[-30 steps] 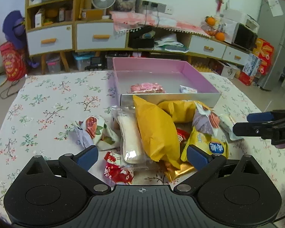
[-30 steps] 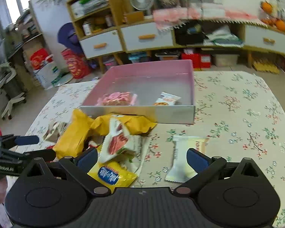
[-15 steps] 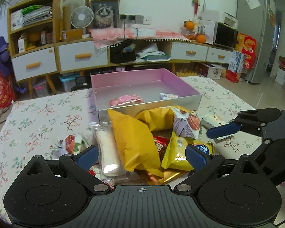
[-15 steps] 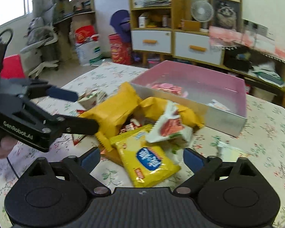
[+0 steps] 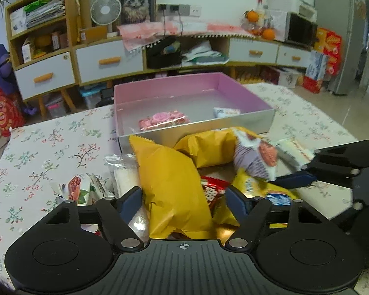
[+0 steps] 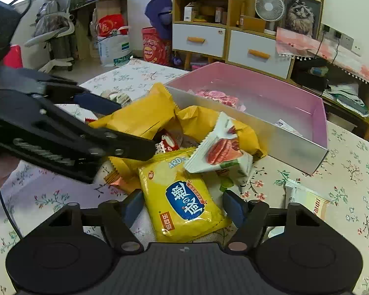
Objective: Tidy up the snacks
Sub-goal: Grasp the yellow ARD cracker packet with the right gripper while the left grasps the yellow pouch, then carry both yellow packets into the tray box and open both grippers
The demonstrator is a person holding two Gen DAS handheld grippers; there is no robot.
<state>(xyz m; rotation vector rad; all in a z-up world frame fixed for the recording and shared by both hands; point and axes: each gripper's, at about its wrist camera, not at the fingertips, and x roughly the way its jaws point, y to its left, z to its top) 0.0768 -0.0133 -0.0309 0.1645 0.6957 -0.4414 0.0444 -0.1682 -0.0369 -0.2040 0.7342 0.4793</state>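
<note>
Yellow foil packets crowd the flower-patterned desk [image 5: 49, 145] in front of the pink cardboard box [image 5: 241, 93], so this is the picking-up step. Left of the heap, the left gripper [image 5: 183, 198] has been narrowing its jaws around the long plain yellow pillow bag [image 5: 169, 184]; contact is unclear. Further right, the right gripper [image 6: 182, 207] has likewise been narrowing its jaws on the yellow blue-labelled biscuit packet [image 6: 184, 204]. Next, I judge, each pinches firmly, lifts, and carries to the box.

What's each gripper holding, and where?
Cannot tell. Both have just been closing: left gripper around the plain yellow packet, right gripper around the blue-labelled yellow packet, long edges.
</note>
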